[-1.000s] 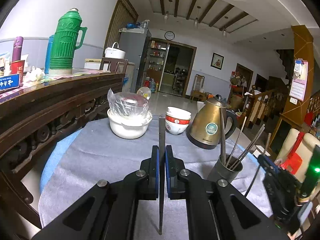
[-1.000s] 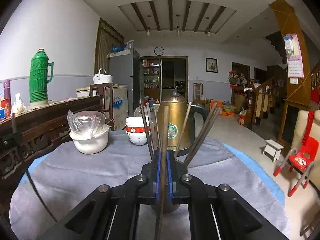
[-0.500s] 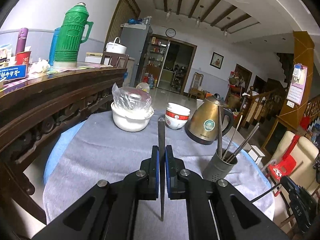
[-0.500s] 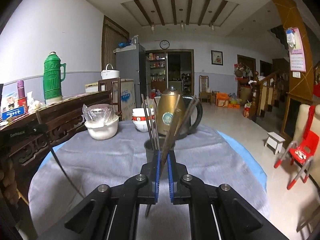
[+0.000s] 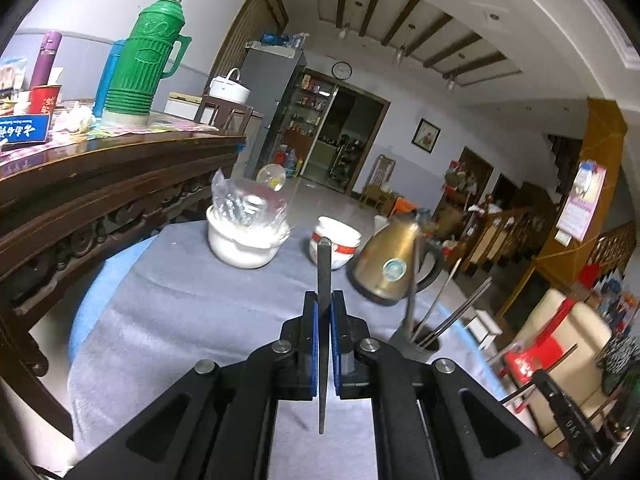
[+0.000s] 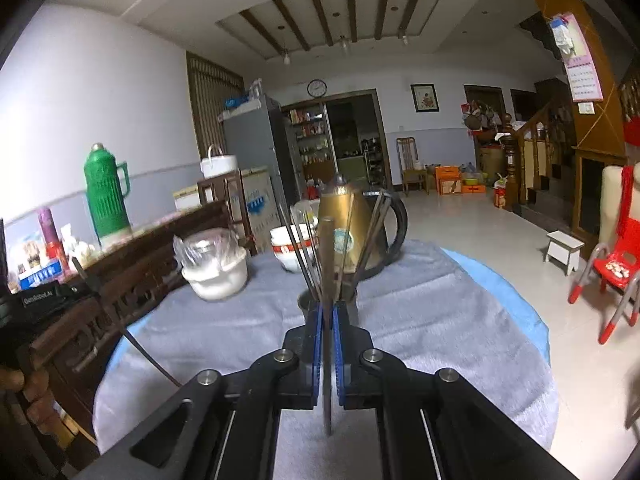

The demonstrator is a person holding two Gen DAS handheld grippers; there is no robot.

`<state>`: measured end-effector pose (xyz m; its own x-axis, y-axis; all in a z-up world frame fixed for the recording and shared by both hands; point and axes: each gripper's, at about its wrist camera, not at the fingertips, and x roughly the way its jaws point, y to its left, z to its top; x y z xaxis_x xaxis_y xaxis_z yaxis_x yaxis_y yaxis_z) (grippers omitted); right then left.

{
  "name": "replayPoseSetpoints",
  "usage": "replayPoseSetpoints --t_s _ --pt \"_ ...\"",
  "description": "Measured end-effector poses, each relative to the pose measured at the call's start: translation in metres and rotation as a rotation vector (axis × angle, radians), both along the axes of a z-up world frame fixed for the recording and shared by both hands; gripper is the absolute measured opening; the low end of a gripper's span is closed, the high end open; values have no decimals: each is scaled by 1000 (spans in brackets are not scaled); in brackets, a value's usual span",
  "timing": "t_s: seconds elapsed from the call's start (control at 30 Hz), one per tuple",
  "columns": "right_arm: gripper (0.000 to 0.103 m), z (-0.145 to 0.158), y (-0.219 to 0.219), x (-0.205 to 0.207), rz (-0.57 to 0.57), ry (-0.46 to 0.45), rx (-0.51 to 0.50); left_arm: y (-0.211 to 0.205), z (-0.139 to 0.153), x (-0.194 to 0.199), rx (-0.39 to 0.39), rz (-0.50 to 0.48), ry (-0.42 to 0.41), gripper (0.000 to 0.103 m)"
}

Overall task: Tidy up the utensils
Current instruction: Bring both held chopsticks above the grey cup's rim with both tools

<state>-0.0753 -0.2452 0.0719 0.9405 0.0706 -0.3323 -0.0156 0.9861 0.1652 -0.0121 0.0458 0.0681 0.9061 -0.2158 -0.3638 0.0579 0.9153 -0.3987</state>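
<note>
Both grippers clenched on one utensil each, above grey-clothed round table.

Gold kettle at far side; utensil holder in front of it, several metal sticks standing inside. Left gripper pinches flat dark utensil; right gripper pinches brown utensil just before holder.

A dark cylindrical holder stands upright on the grey cloth, at 5 o'clock of the brass kettle. About 4 thin metal chopsticks lean out of it toward 1 o'clock. 2 more dark chopsticks are held clamped, nearly upright.
</note>
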Motion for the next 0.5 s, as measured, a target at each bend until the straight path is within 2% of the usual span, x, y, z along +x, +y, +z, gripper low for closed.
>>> replayPoseSetpoints --t_s 0.1,0.23,0.37,0.5 --pt "6 12 -1 -2 -4 -28 16 -4 9 1 -16 -9 -14 6" --pt "6 24 -4 -5 -9 -55 35 -20 16 2 28 -4 -20 6" --pt "6 31 -4 -4 -9 -62 44 -33 16 9 93 15 22 6" --pt "6 38 -3 -5 -8 -75 42 -38 15 15 120 20 68 6"
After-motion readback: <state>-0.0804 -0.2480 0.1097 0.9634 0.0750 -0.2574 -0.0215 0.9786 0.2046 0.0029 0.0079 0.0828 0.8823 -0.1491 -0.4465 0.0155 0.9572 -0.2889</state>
